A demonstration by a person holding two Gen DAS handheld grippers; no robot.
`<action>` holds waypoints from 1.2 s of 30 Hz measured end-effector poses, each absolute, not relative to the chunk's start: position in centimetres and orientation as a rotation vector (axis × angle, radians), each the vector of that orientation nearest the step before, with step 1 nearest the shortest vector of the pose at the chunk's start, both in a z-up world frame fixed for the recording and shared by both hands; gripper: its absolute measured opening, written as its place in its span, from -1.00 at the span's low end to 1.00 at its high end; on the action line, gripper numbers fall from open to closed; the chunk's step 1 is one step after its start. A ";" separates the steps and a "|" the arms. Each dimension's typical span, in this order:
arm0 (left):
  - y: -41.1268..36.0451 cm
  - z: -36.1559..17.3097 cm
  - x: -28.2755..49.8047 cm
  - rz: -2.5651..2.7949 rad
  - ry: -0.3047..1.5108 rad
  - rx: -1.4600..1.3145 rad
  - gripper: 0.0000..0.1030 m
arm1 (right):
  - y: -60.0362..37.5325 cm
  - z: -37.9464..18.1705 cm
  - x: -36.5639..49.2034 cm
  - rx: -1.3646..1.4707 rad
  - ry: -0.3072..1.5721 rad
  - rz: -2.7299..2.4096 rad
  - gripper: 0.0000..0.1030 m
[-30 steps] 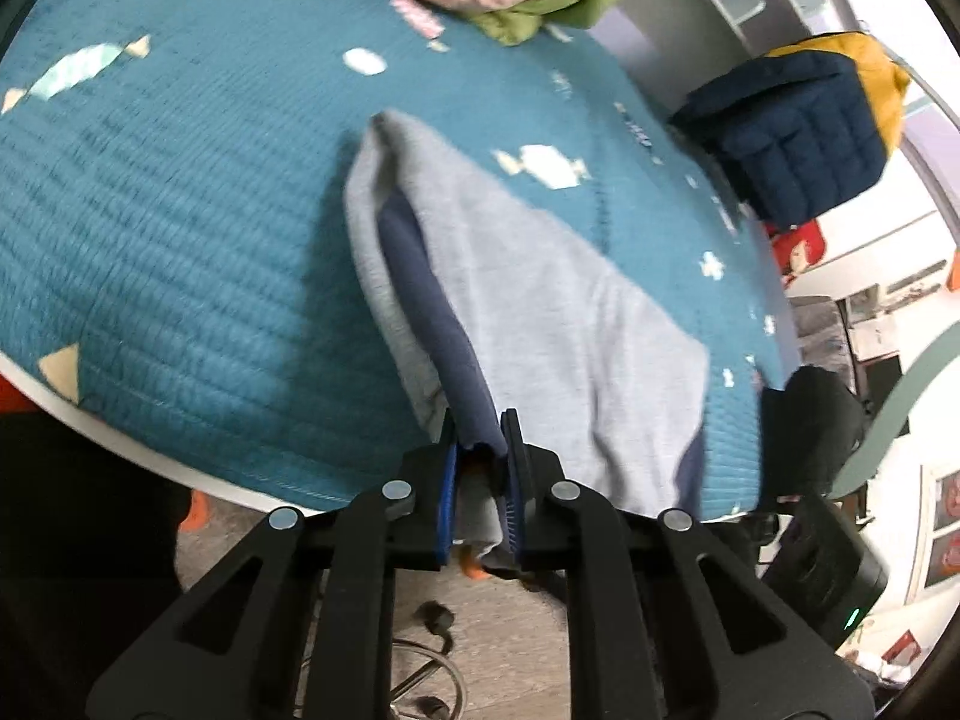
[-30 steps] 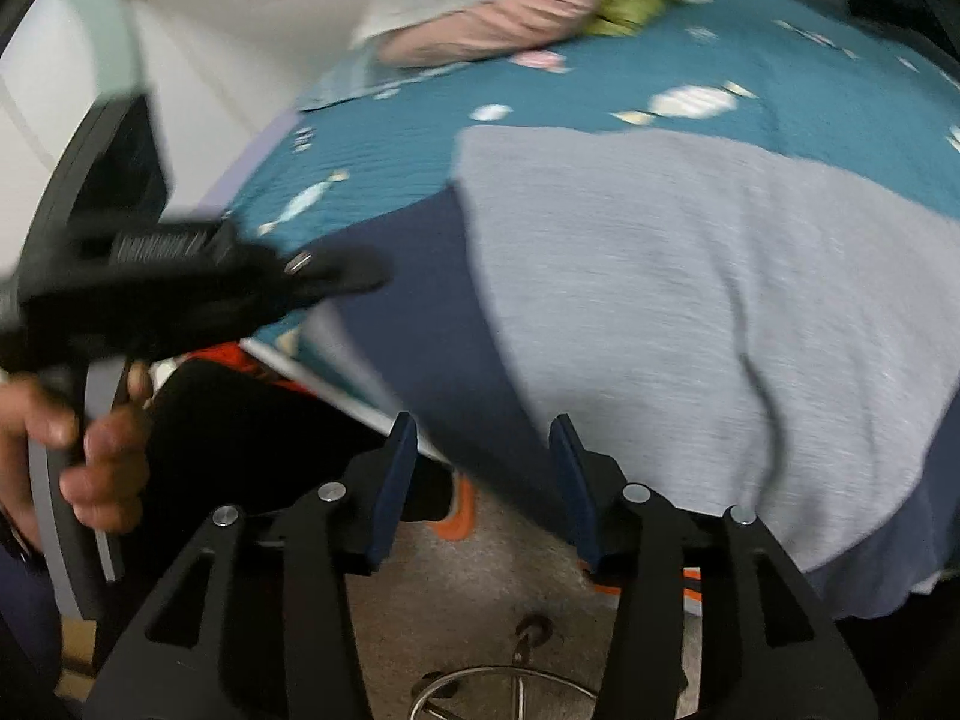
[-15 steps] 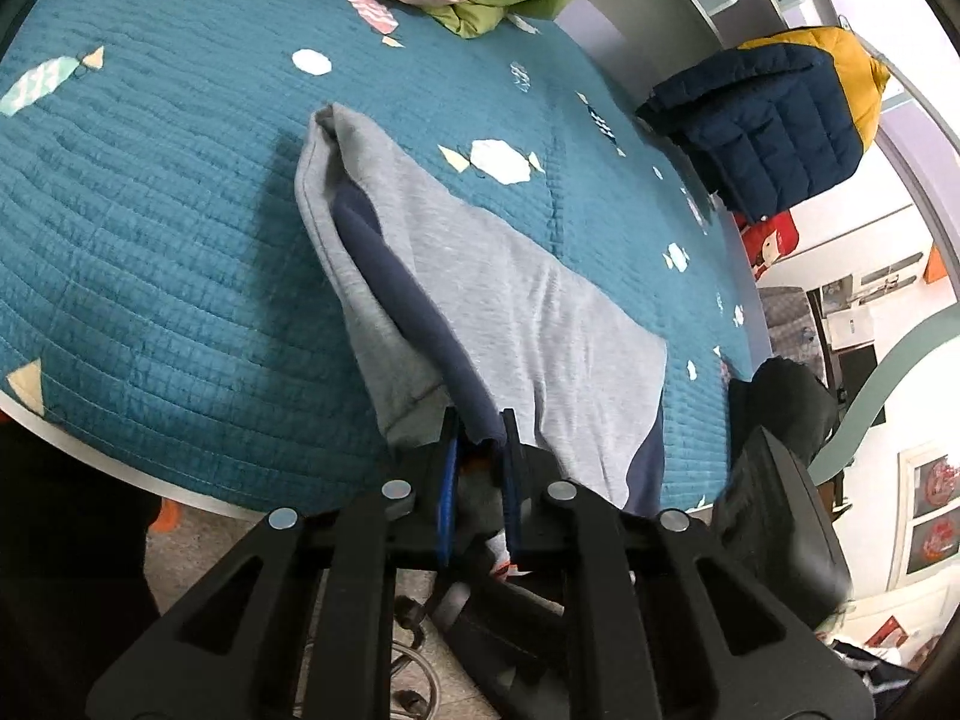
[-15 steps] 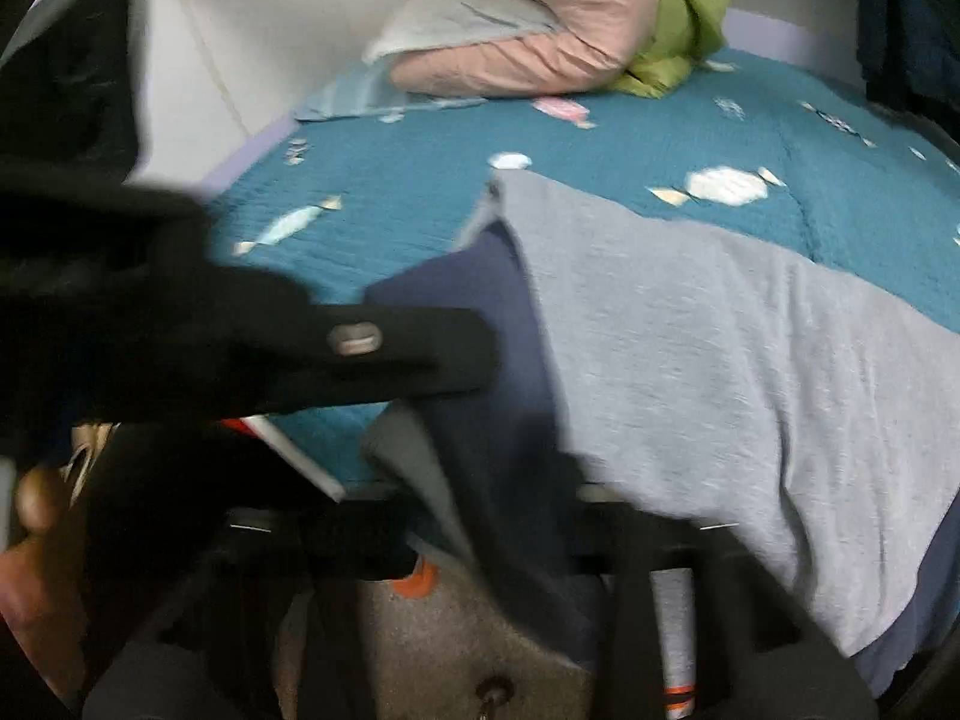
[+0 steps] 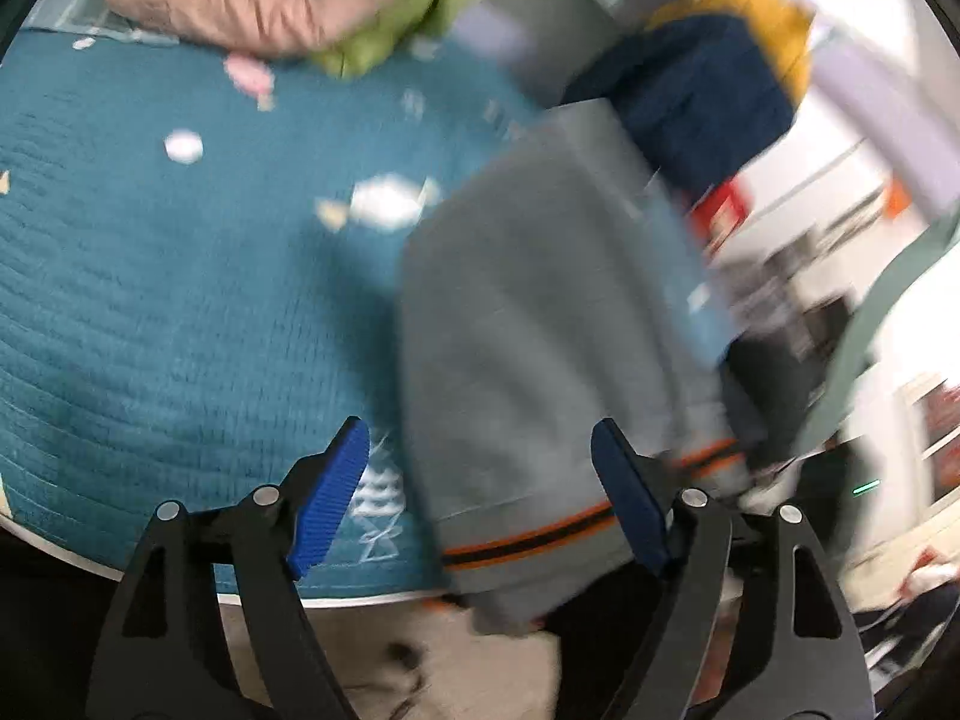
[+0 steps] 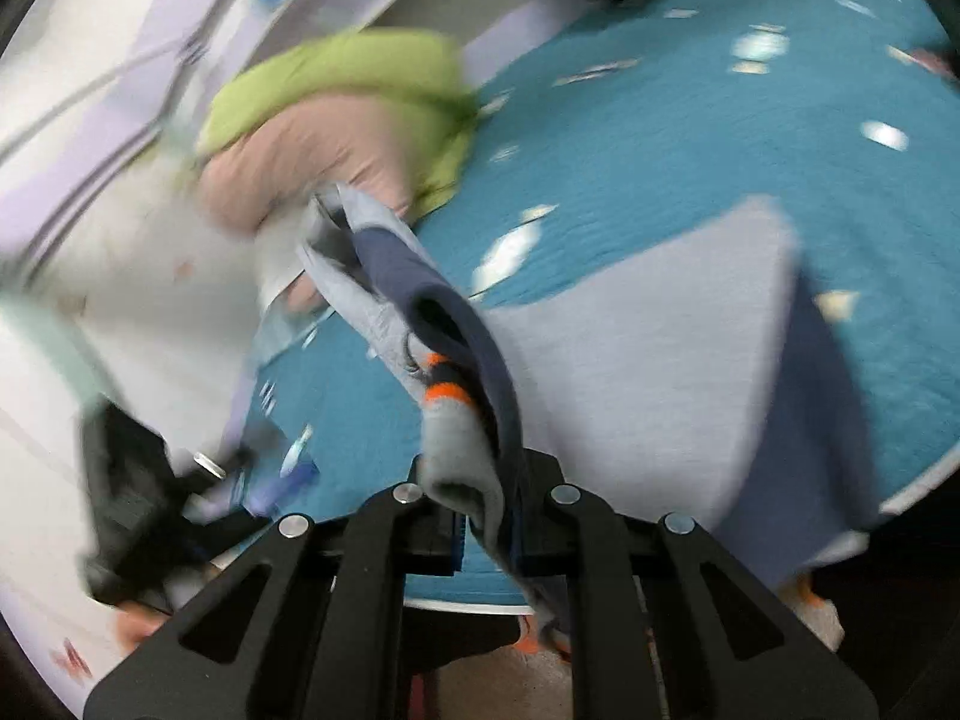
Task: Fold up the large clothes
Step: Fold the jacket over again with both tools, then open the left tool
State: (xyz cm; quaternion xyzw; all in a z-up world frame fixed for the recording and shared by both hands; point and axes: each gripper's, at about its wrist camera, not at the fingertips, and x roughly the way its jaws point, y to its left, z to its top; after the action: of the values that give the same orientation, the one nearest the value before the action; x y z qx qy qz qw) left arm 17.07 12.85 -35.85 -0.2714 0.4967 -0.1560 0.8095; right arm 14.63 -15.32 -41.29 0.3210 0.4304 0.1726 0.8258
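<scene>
A grey and navy sweatshirt (image 5: 540,360) with an orange-striped hem lies on the teal bed cover (image 5: 150,300), its hem hanging over the near edge. My left gripper (image 5: 480,498) is open and empty, its blue pads on either side of the hem. My right gripper (image 6: 486,531) is shut on a bunched grey and navy part of the sweatshirt (image 6: 456,372), with an orange-striped cuff, lifted above the bed. The rest of the garment (image 6: 690,330) spreads to the right. Both views are blurred.
A pink and green pile of clothes (image 5: 336,0) lies at the far side of the bed, also in the right wrist view (image 6: 336,120). A navy and yellow jacket (image 5: 708,78) hangs at the back right. The bed's white edge (image 5: 360,600) runs close in front.
My left gripper has let go of the sweatshirt and opened wide. My right gripper, open a second ago, has shut on the garment's edge and lifted it. Both cameras have swung.
</scene>
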 end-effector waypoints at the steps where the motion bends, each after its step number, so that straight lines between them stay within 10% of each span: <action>1: 11.4 -37.3 17.6 -0.331 1.123 -0.563 0.50 | -16.7 -41.8 14.6 0.700 0.926 0.333 -0.82; 12: 2.1 -45.4 18.2 -0.327 1.365 -0.428 0.59 | -24.3 -51.3 13.3 0.847 1.136 0.115 -0.81; 19: 1.2 -45.8 18.3 -0.317 1.376 -0.384 0.64 | -27.5 -51.3 11.4 0.974 1.163 0.082 0.14; 36: -0.6 -46.1 19.7 -0.303 1.402 -0.389 0.66 | -28.5 -56.2 12.0 1.146 1.297 0.184 0.19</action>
State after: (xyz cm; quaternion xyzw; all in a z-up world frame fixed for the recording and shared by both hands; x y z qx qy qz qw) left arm 19.73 -0.64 -46.09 -0.1769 0.6382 -0.1379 0.7365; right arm 12.04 -28.47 -56.15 0.5034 0.5696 0.0808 0.6447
